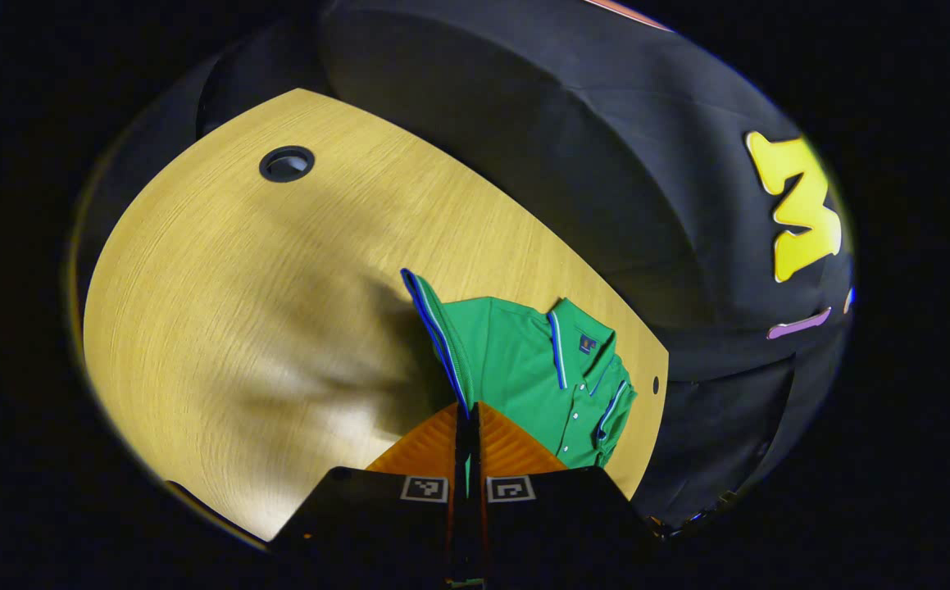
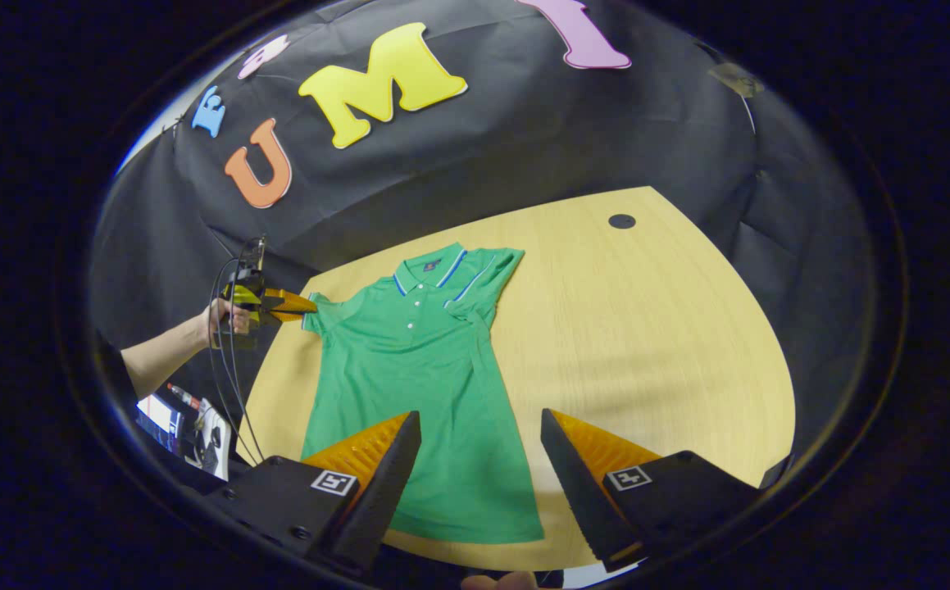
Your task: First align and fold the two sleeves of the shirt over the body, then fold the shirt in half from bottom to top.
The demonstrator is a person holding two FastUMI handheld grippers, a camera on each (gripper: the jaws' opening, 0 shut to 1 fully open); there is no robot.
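A green polo shirt point(image 2: 417, 369) with blue-and-white trim lies flat on the wooden table point(image 2: 647, 344), collar toward the booth wall. One sleeve point(image 2: 483, 287) is folded over the body. My left gripper point(image 2: 290, 305), held by a hand, is shut on the other sleeve's cuff at the shirt's left side. In the left gripper view that gripper point(image 1: 468, 410) pinches the trimmed sleeve edge point(image 1: 434, 328), which lifts up off the table, with the collar point(image 1: 577, 332) beyond. My right gripper point(image 2: 481, 426) is open above the shirt's lower part, with nothing between its fingers.
A round cable hole point(image 2: 622, 221) sits in the far right of the table, also visible as a black grommet point(image 1: 286, 164). A person's forearm point(image 2: 163, 352) and cables point(image 2: 229, 385) hang off the table's left edge. Bare wood lies right of the shirt.
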